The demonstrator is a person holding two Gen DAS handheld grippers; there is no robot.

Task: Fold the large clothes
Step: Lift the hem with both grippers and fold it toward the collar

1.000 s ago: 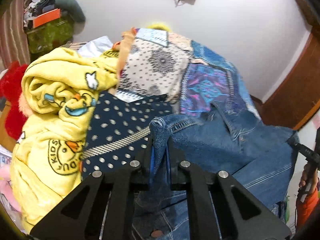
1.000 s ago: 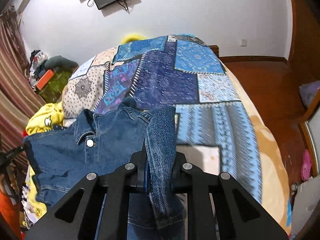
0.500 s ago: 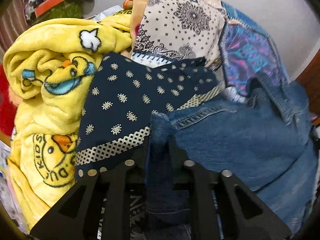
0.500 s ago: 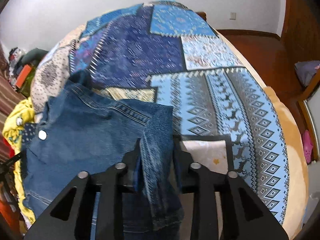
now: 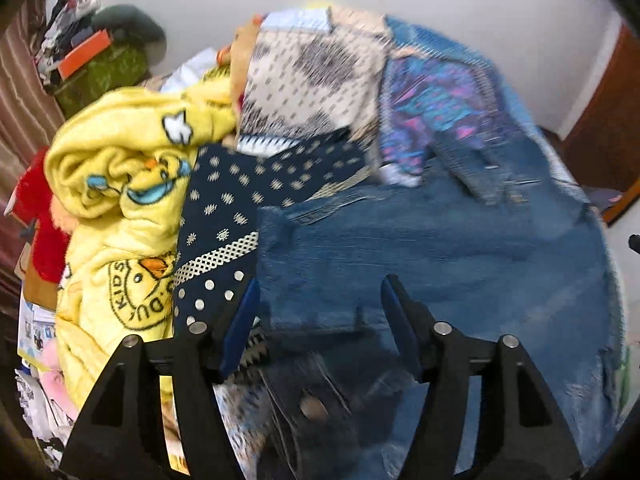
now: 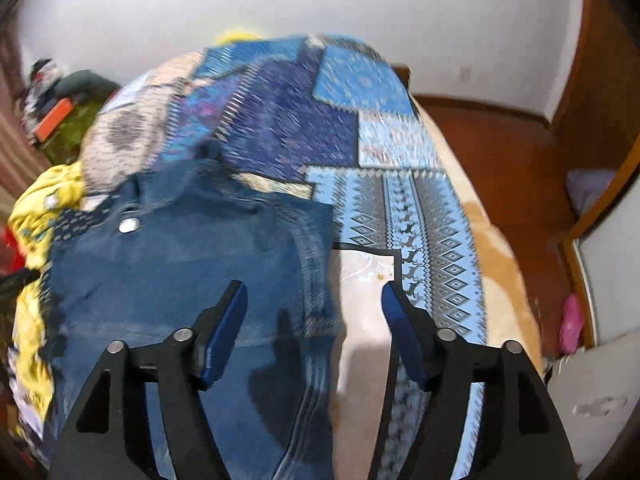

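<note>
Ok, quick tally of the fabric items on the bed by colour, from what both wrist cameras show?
Blue denim: 1, the denim jacket, lying flat.
Yellow: 1, the duck-print fleece.
Navy with pale dots: 1, the dotted cloth.
Multicolour patchwork: 1, the bedspread under it all.
Red: 1, a plush item at the bed's edge; kind unclear.
Total: 5.

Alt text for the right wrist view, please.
The right gripper hangs open above a denim jacket spread on a blue patchwork bedspread, gripping nothing. A yellow blanket lies bunched at the left.
</note>
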